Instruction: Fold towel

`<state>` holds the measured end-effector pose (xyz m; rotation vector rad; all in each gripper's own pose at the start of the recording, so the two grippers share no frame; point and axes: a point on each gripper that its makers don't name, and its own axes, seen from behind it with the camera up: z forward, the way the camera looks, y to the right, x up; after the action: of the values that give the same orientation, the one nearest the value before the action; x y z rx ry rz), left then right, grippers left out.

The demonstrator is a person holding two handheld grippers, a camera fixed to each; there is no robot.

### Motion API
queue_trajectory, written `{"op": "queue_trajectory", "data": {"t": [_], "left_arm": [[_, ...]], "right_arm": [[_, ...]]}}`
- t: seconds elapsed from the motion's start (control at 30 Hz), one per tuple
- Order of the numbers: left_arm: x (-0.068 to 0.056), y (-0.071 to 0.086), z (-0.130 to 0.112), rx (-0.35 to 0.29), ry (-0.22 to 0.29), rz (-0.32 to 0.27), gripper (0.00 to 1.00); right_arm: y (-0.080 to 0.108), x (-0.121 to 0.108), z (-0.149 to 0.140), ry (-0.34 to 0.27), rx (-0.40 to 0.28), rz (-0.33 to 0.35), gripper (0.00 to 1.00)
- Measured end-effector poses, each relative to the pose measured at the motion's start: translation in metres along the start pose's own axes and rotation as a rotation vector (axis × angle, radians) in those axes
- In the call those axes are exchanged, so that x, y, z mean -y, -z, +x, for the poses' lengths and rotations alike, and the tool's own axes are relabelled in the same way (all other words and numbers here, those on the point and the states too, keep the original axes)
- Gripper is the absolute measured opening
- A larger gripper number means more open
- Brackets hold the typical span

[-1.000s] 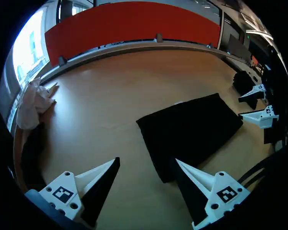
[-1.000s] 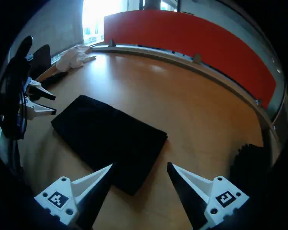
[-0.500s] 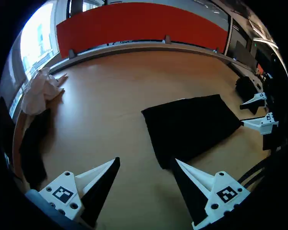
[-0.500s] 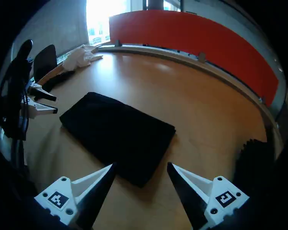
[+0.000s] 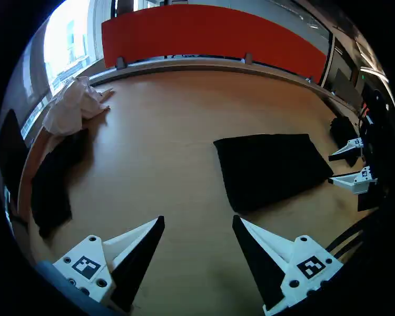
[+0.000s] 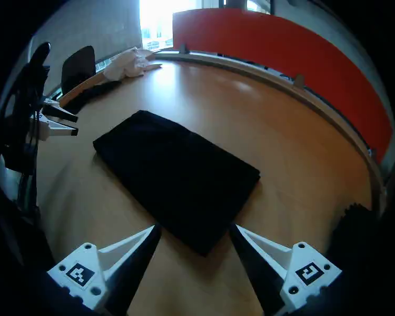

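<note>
Both fingers of my left gripper [image 5: 197, 218] stand apart on nothing, as do those of my right gripper [image 6: 195, 227]. I hold them just short of the black towel [image 5: 271, 168], on opposite sides, because it lies flat as a neat folded rectangle and I judge the job near done. Beneath is a wooden table [image 5: 160, 137]; a white cloth heap [image 5: 73, 102] sits by a bright window [image 5: 66, 42], with a red partition [image 5: 213, 31] behind.
</note>
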<state>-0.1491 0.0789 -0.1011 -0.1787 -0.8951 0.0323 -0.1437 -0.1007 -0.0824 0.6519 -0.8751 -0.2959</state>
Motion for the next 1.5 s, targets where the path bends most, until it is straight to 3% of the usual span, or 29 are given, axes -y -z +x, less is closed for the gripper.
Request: {"op": "queue_trajectory", "data": {"t": [0.13,0.3,0.5,0.7,0.8,1.13,1.37,1.5], "left_arm": [[0.004,0.005,-0.002,-0.002,0.003,0.009,0.96],[0.010,0.011,-0.003,-0.003,0.004,0.016,0.96],[0.016,0.015,-0.006,-0.001,0.003,0.022,0.96],[0.018,0.017,-0.006,-0.001,0.002,0.023,0.96],[0.018,0.017,-0.007,0.000,0.001,0.023,0.96],[0.017,0.019,-0.010,0.002,0.006,0.020,0.96],[0.017,0.020,-0.009,-0.001,0.003,0.021,0.96],[0.018,0.021,-0.008,-0.004,0.004,0.021,0.96]], "right_arm": [[-0.002,-0.002,-0.006,0.004,0.014,0.005,0.95],[-0.002,-0.005,-0.015,0.009,0.040,0.014,0.74],[-0.002,-0.005,-0.025,0.024,0.070,0.041,0.63],[0.000,-0.009,-0.029,0.032,0.086,0.046,0.59],[0.001,-0.008,-0.033,0.033,0.101,0.053,0.52],[0.003,-0.008,-0.029,0.035,0.087,0.049,0.39],[0.003,-0.009,-0.027,0.031,0.078,0.038,0.08],[0.005,-0.008,-0.022,0.010,0.061,0.040,0.06]]}}
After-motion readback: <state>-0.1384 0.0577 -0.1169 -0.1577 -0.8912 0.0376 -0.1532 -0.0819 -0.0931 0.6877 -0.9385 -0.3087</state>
